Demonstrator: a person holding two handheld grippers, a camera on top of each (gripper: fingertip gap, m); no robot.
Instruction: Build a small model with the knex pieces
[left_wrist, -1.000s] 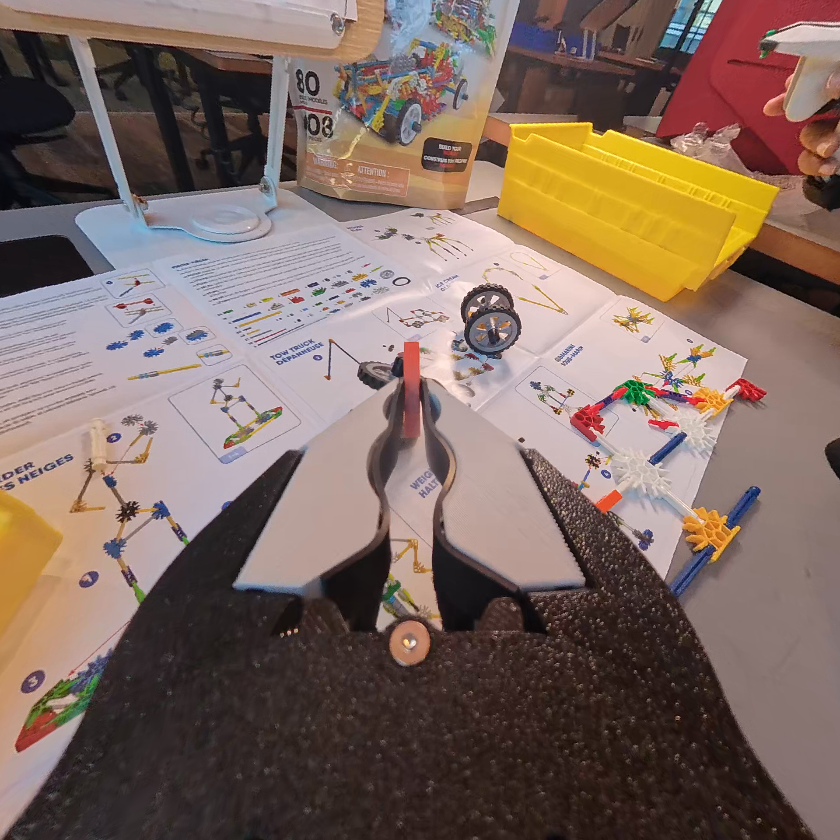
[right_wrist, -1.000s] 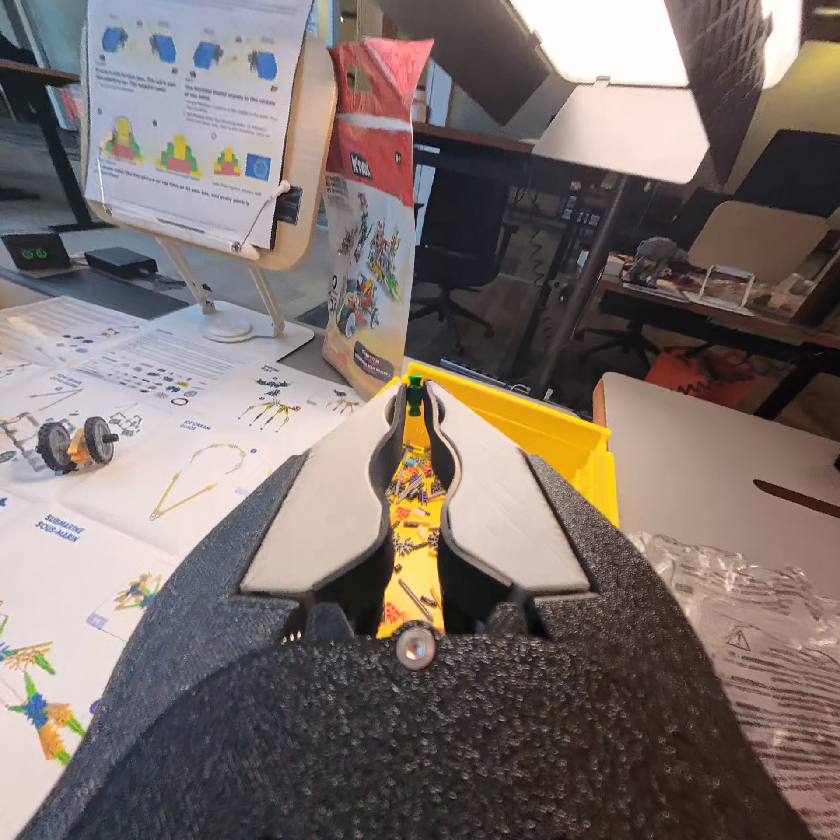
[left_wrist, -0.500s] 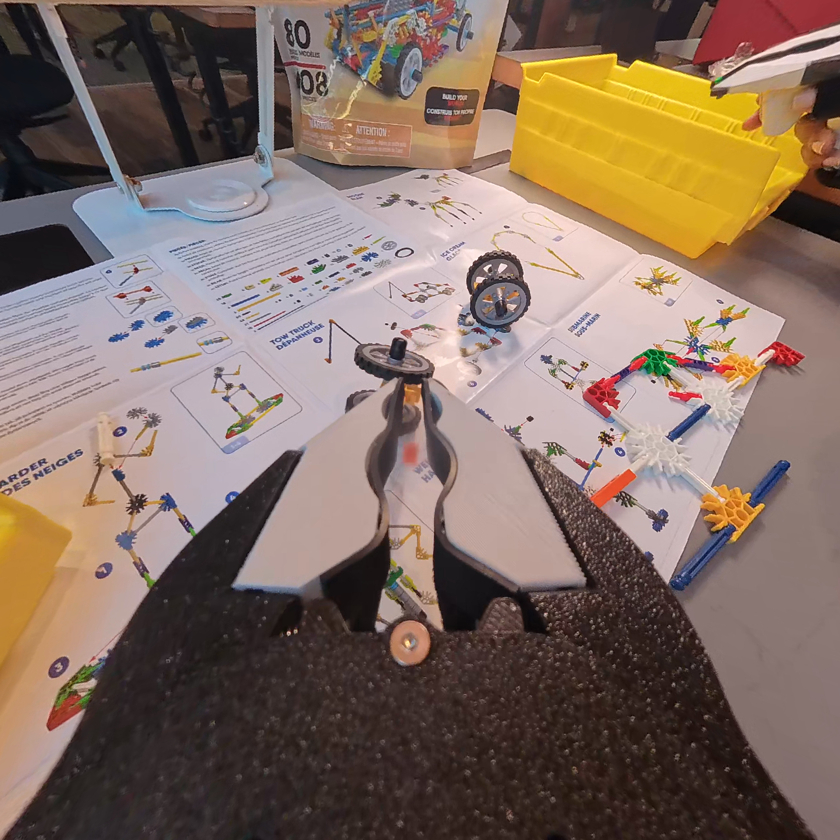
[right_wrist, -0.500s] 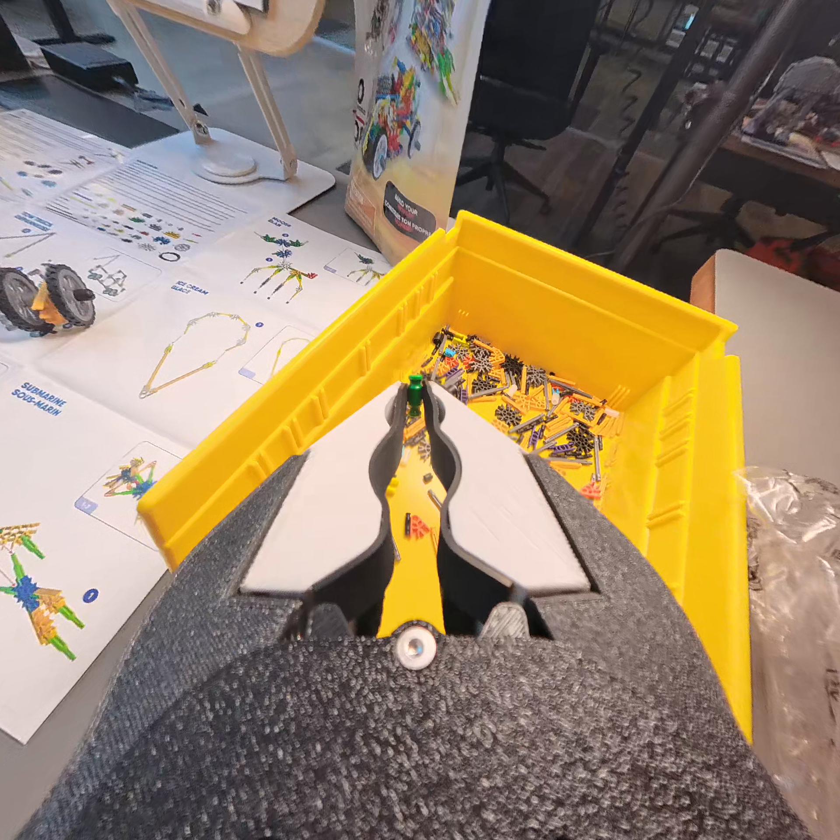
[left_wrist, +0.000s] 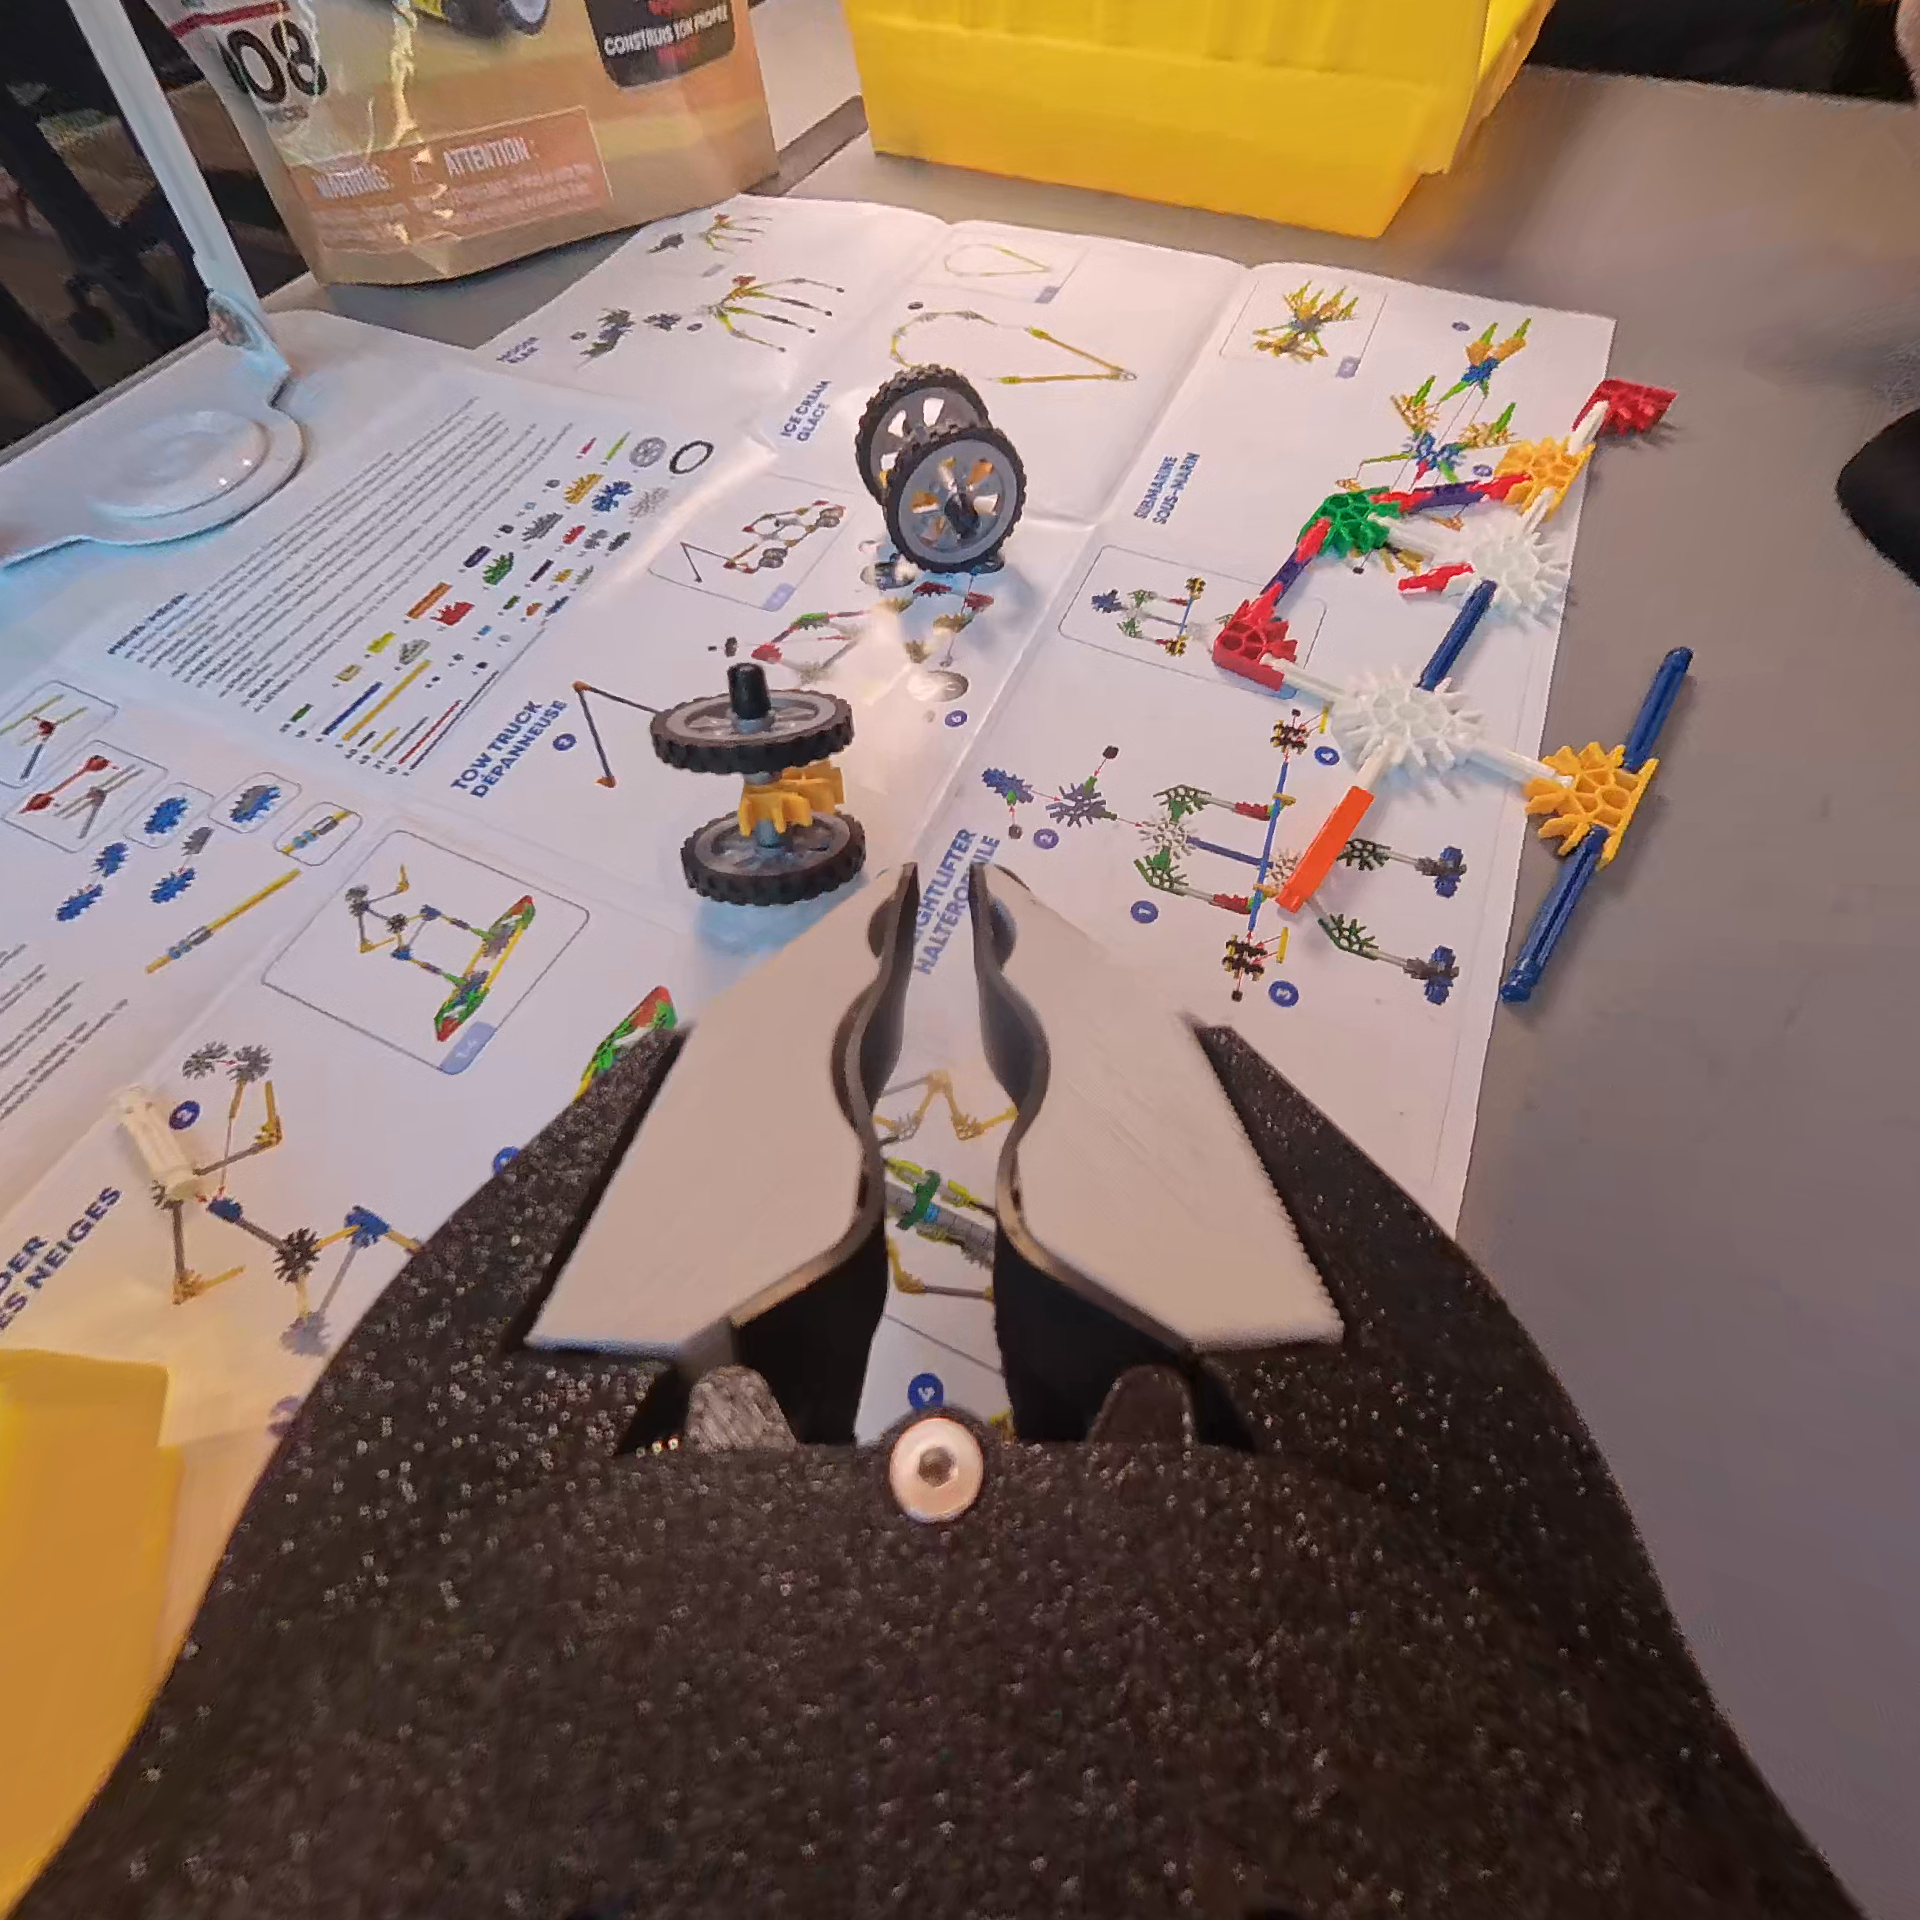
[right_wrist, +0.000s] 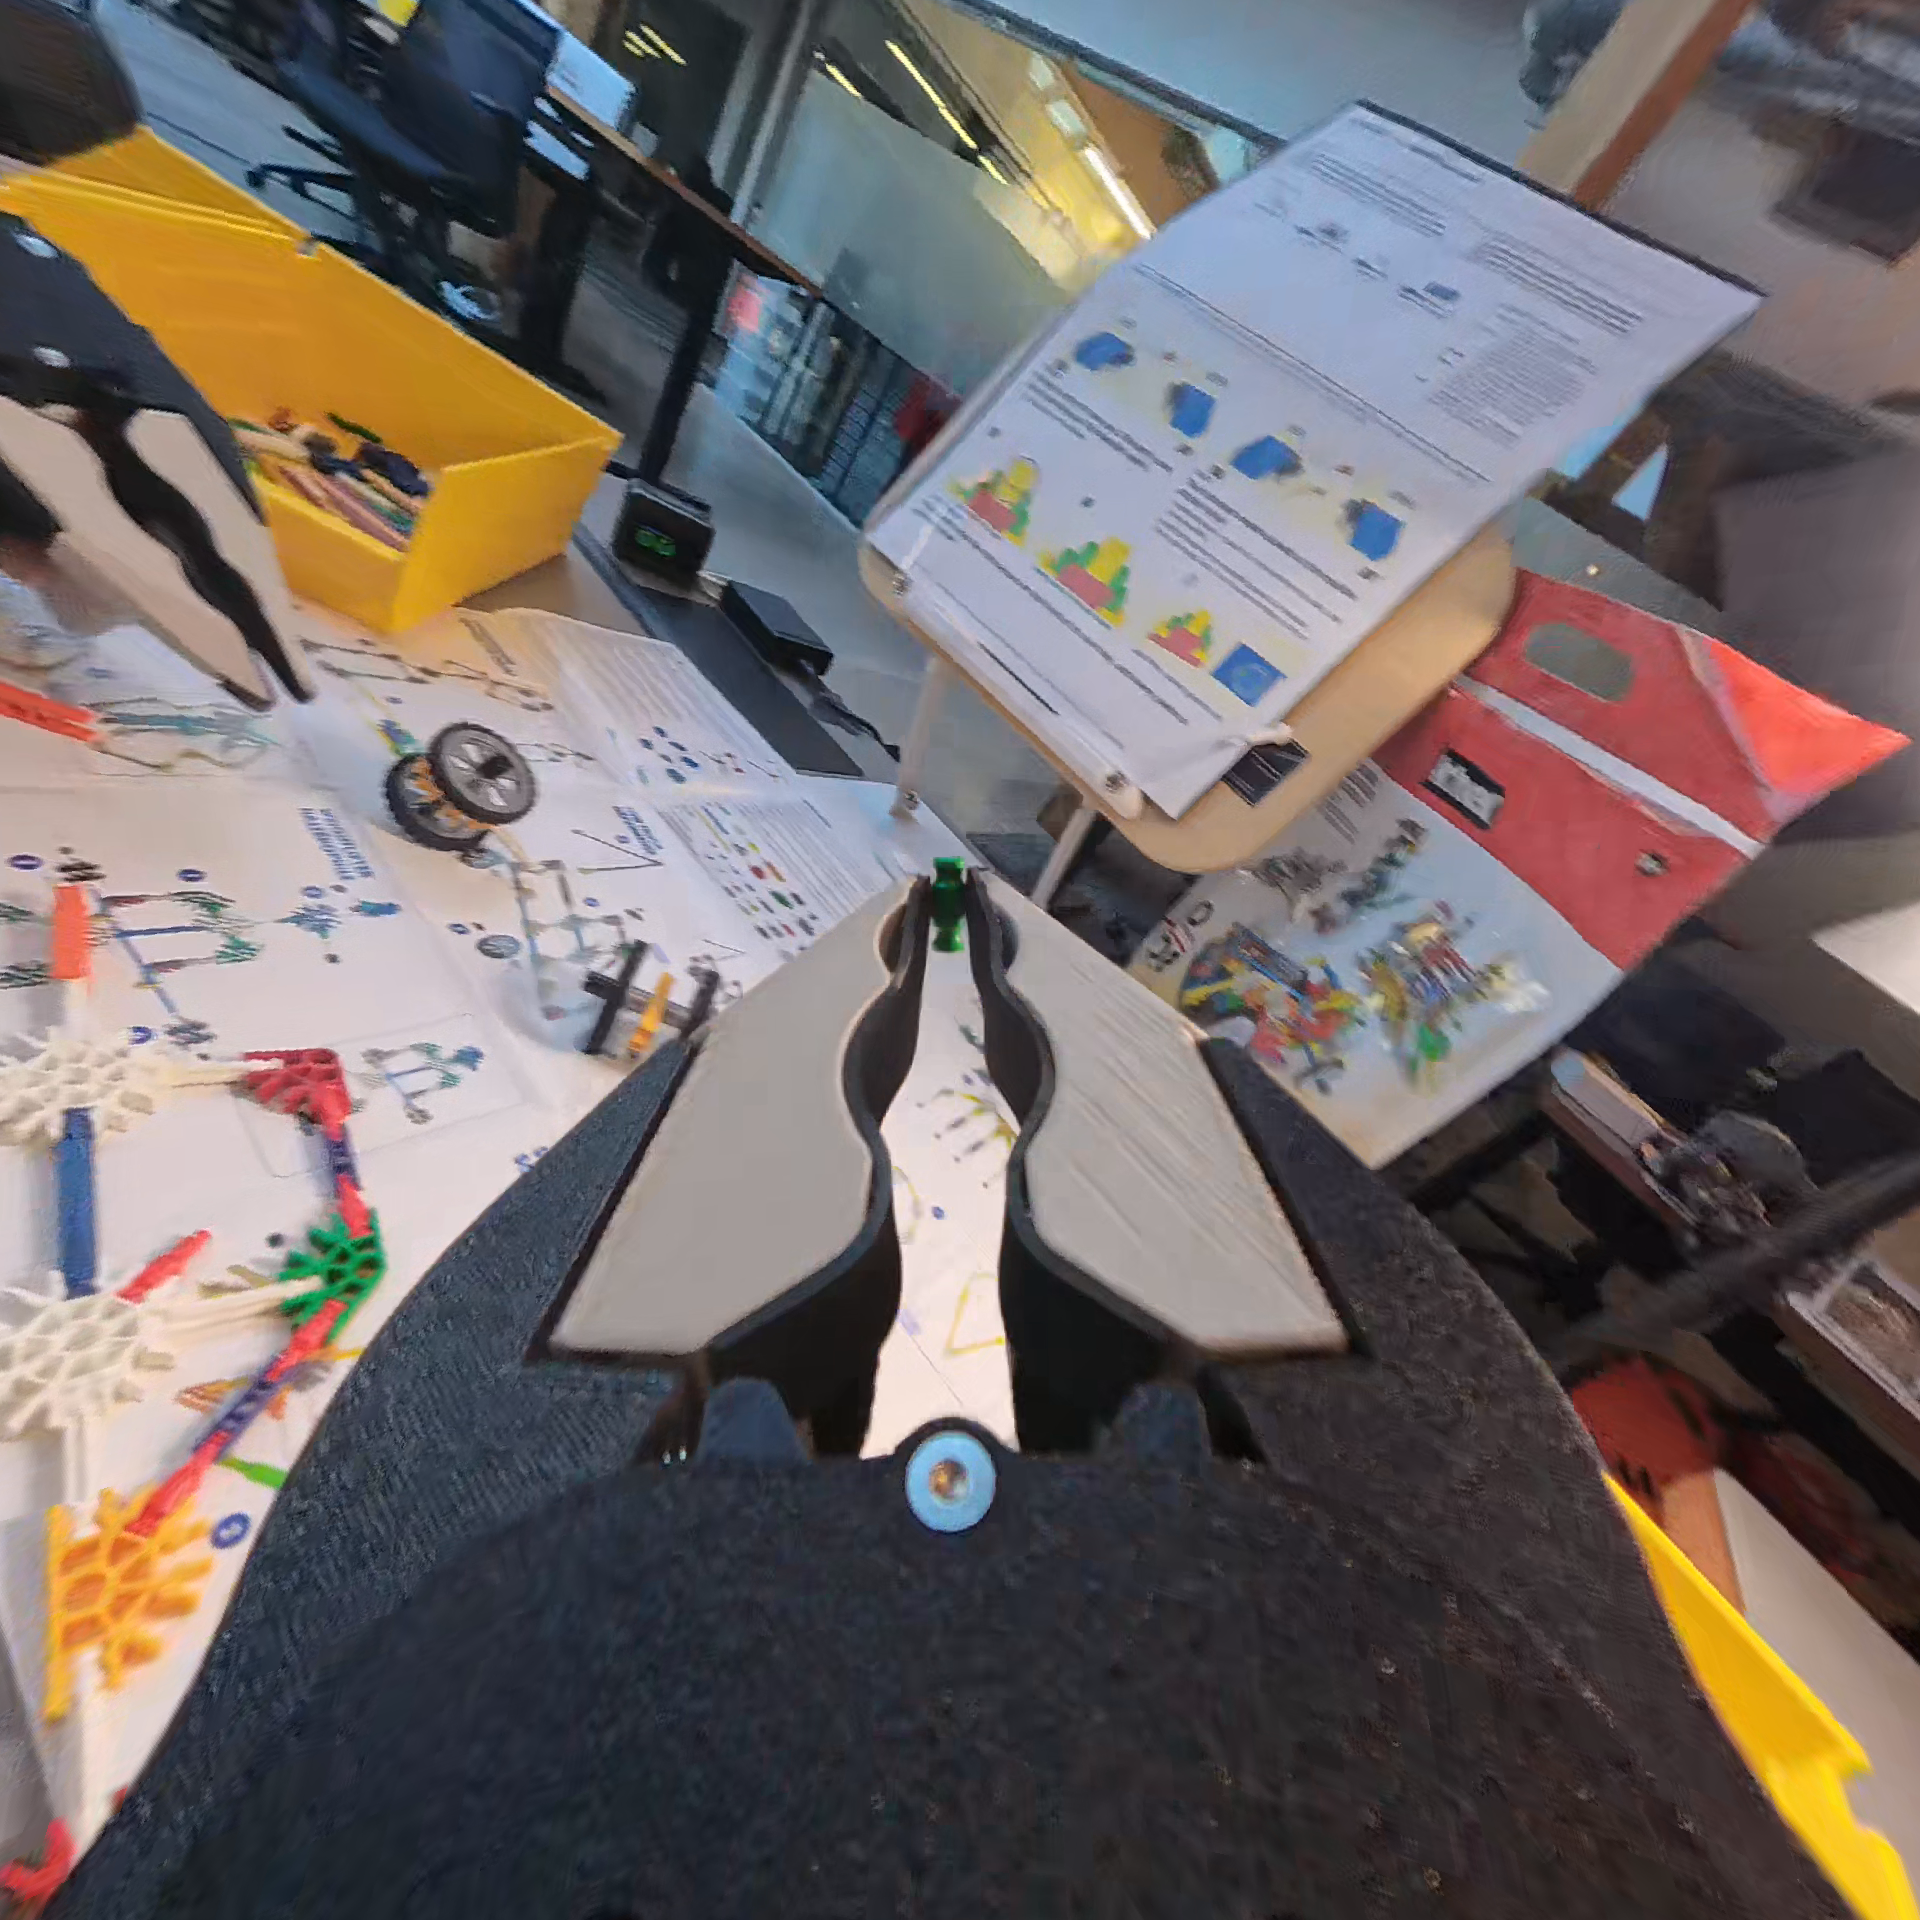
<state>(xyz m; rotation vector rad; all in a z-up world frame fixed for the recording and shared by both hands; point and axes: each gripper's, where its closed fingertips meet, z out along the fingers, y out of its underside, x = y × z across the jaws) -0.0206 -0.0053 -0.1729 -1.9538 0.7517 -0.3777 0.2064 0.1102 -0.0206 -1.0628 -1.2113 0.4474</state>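
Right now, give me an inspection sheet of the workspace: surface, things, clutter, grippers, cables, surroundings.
Surface: grey table, mostly covered by an unfolded instruction sheet.
Things: a two-wheel axle assembly stands on end just ahead of the left gripper; a second wheel pair sits farther back; a flat rod-and-connector build lies to the right.
Clutter: loose blue rod, yellow parts bin, printed product bag.
Grippers: left gripper slightly open, empty; right gripper shut on a small green piece.
Cables: nothing seen.
Surroundings: tilted document stand, small black device with green display, office chairs behind.
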